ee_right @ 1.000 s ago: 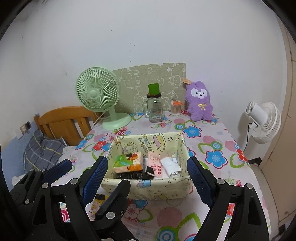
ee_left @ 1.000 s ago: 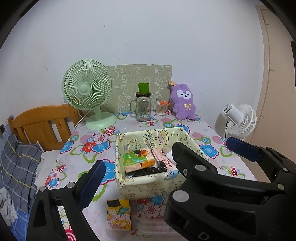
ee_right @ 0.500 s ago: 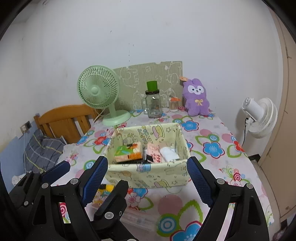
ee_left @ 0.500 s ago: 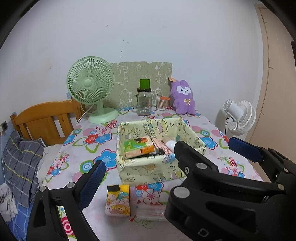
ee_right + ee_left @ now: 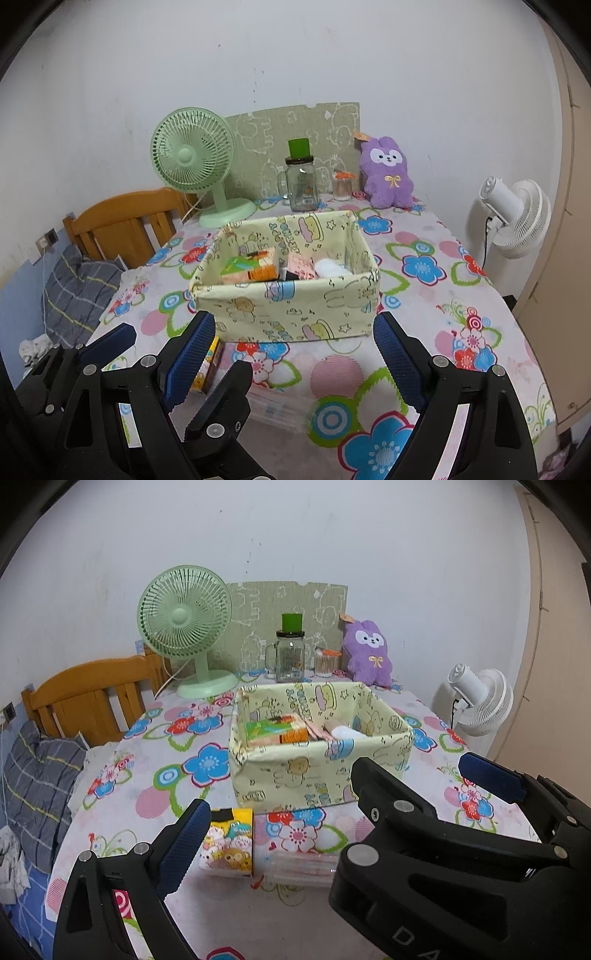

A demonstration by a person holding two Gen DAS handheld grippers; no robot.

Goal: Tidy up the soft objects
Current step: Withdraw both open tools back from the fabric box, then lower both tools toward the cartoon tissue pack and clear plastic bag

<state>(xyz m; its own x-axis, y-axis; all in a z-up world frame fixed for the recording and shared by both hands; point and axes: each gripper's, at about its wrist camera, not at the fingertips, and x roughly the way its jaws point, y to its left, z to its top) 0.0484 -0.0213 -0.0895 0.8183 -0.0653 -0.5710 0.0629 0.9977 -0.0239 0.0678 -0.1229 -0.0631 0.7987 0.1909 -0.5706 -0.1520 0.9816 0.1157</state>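
Note:
A pale yellow fabric basket point(image 5: 321, 775) point(image 5: 288, 306) stands mid-table and holds a green-orange tissue pack point(image 5: 277, 729) point(image 5: 251, 266) and a few small soft packs. In front of it lie a yellow cartoon tissue pack point(image 5: 227, 842) point(image 5: 208, 363) and a clear-wrapped pink pack point(image 5: 303, 864) point(image 5: 277, 406). A purple plush rabbit point(image 5: 369, 653) point(image 5: 388, 173) leans on the back wall. My left gripper point(image 5: 295, 812) hangs open above the cartoon pack. My right gripper point(image 5: 293, 321) is open just short of the basket. The two grippers overlap, each empty.
At the back stand a green desk fan point(image 5: 184, 624), a glass jar with a green lid point(image 5: 290, 657) and a small cup of swabs point(image 5: 325, 662). A wooden chair point(image 5: 92, 698) and a plaid cushion are left of the table; a white fan point(image 5: 480, 698) is right.
Both grippers have sunk together toward the table, so the basket and the packs sit higher in both views. The jaws keep the same width and nothing was touched.

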